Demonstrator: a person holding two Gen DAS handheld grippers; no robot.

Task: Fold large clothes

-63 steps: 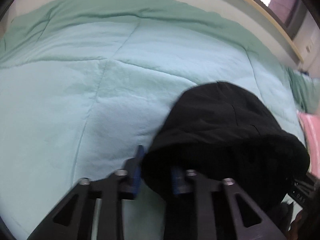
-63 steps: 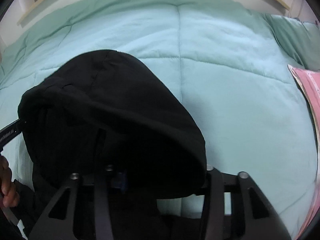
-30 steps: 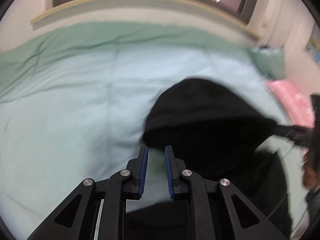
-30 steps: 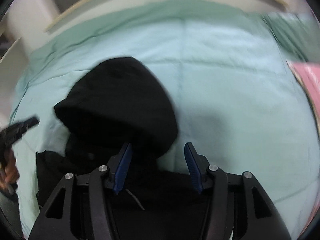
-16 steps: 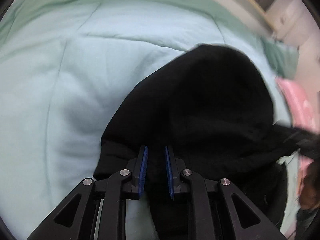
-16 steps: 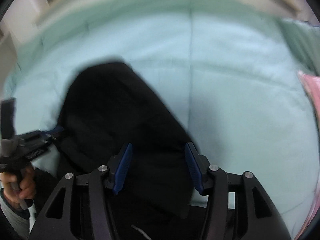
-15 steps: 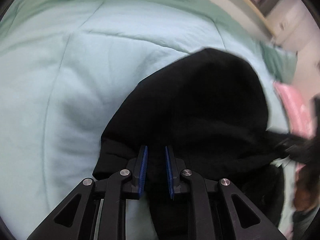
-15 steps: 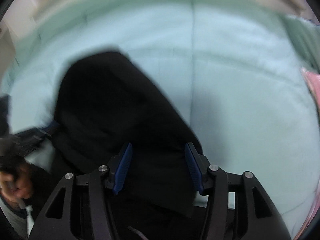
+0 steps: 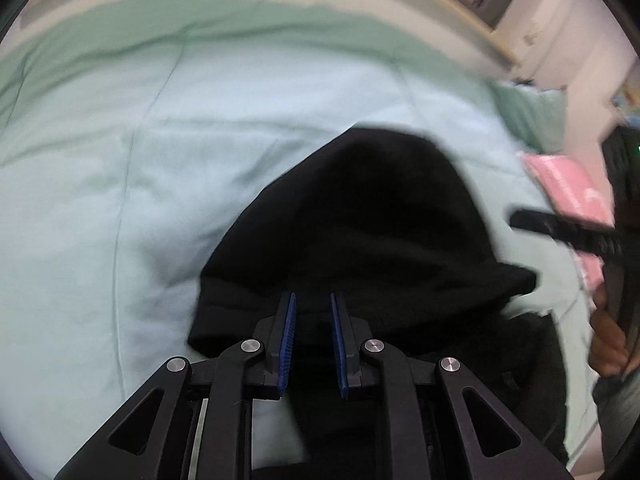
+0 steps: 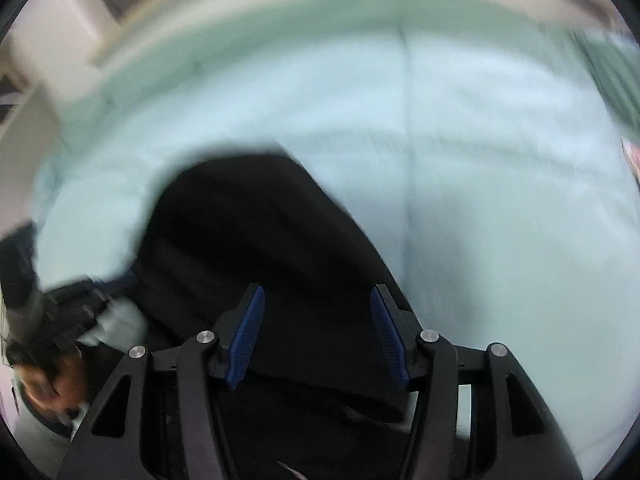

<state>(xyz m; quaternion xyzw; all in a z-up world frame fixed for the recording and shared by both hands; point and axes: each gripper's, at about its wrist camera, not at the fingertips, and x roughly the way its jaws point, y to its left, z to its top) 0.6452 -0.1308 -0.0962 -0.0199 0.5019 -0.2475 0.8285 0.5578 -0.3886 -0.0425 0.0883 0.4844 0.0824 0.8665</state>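
Since two seconds ago you have let go of the black hooded garment [image 9: 360, 216]: then both grippers pinched the hood and held it up, and now it lies flat on the mint green quilt [image 9: 120, 160] of the bed, near its front edge, with the hood pointing toward the far edge. Your left gripper [image 9: 312, 340] hangs just over the left shoulder part with its blue pads almost together and nothing between them. Your right gripper [image 10: 316, 328] is over the right side of the hood; its jaws are opening, the cloth lies under them, not pressed by the pads. A pink pillow [image 9: 568, 184] lies at the right edge of the bed. I judge the garment to be thick, soft and rather heavy for a cloth, not slippery and not fragile; it will sag and bunch if you lift it at one point only. You should probably take it at two points on an outer seam, for example at a shoulder and a hem, and pinch both layers deep between the pads before you fold it over.
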